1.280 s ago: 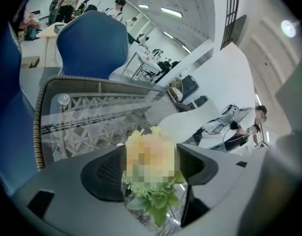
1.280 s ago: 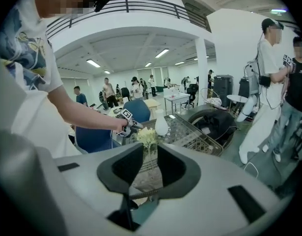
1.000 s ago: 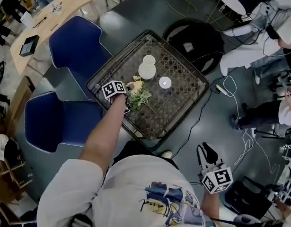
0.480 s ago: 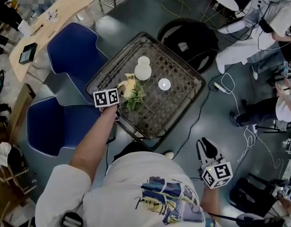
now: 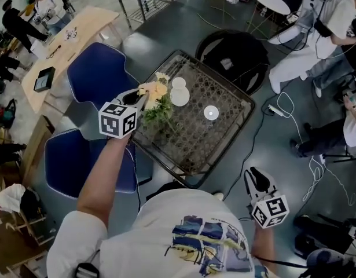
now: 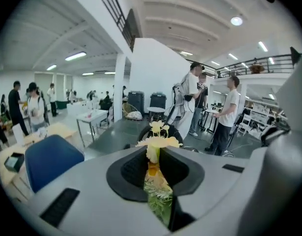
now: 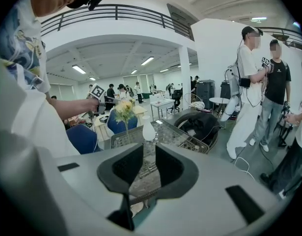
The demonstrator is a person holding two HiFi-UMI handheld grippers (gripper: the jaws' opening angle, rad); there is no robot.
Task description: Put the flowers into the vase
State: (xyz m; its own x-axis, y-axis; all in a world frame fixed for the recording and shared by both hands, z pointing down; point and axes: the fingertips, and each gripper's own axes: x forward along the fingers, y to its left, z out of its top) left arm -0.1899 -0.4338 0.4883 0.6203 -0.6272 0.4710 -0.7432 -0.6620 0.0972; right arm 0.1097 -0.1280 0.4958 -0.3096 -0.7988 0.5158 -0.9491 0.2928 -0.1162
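A bunch of yellow flowers [image 5: 154, 90] with green leaves hangs in the air over the left part of the wire-mesh table [image 5: 224, 132]. My left gripper [image 5: 140, 99] is shut on its stems. In the left gripper view the flowers [image 6: 158, 141] stick out between the pads of the left gripper [image 6: 158, 157]. A white vase [image 5: 179, 93] stands upright on the table just right of the bunch. My right gripper [image 5: 254, 176] hangs low at the right, off the table, open with nothing in it. In its own view, past the right gripper [image 7: 143, 157], I see the vase [image 7: 149, 131] and the flowers [image 7: 122, 109].
A small white round cup [image 5: 210, 112] sits on the mesh right of the vase. Two blue chairs [image 5: 100, 74] [image 5: 79, 161] stand left of the table, a black round seat [image 5: 233, 59] behind it. Cables [image 5: 282, 106] and people's legs [image 5: 305, 68] fill the floor at right.
My left gripper shut on the flowers lying on the table and lifted them, rolling as it rose. The right gripper stayed where it was.
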